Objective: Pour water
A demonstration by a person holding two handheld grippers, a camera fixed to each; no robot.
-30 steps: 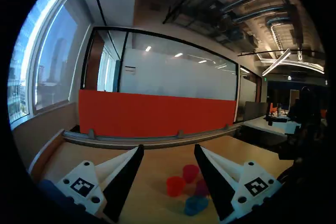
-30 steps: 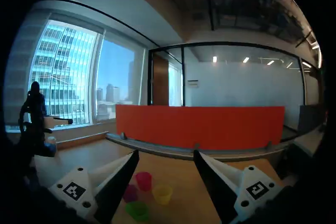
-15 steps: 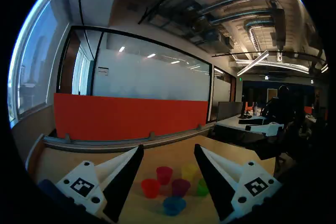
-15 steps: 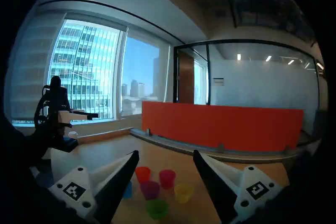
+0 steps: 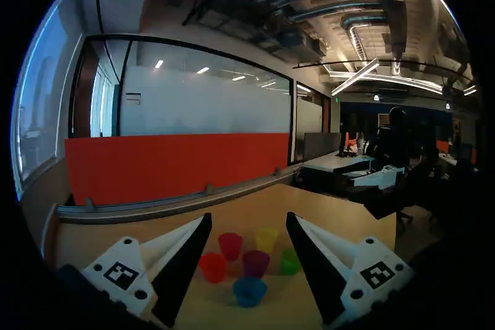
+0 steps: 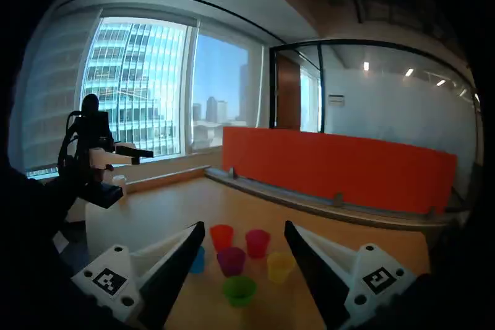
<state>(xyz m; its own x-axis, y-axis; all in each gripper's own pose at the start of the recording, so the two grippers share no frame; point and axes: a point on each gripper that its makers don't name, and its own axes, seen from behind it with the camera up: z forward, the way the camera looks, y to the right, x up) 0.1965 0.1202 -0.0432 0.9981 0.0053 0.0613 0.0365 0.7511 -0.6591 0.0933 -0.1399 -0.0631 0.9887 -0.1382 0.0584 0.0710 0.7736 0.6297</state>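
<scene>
In the left gripper view, my left gripper has its fingers spread wide with nothing between them. Beyond them, six small cups stand bunched on the wooden table. I take the purple cup as my mark. The red cup is just left of it, the pink cup behind and left, the yellow cup behind, the green cup just right, and the blue cup in front.

In the right gripper view, my right gripper is equally wide open and carries nothing. Here the green cup sits in front of the purple cup, with the yellow one to its right. The blue one is to its left, half hidden by my finger.

I judge the pouring not yet begun: neither gripper has a cup, and I cannot tell whether any cup holds water. Picking one up, tipping it over another and setting it down are all left.
</scene>
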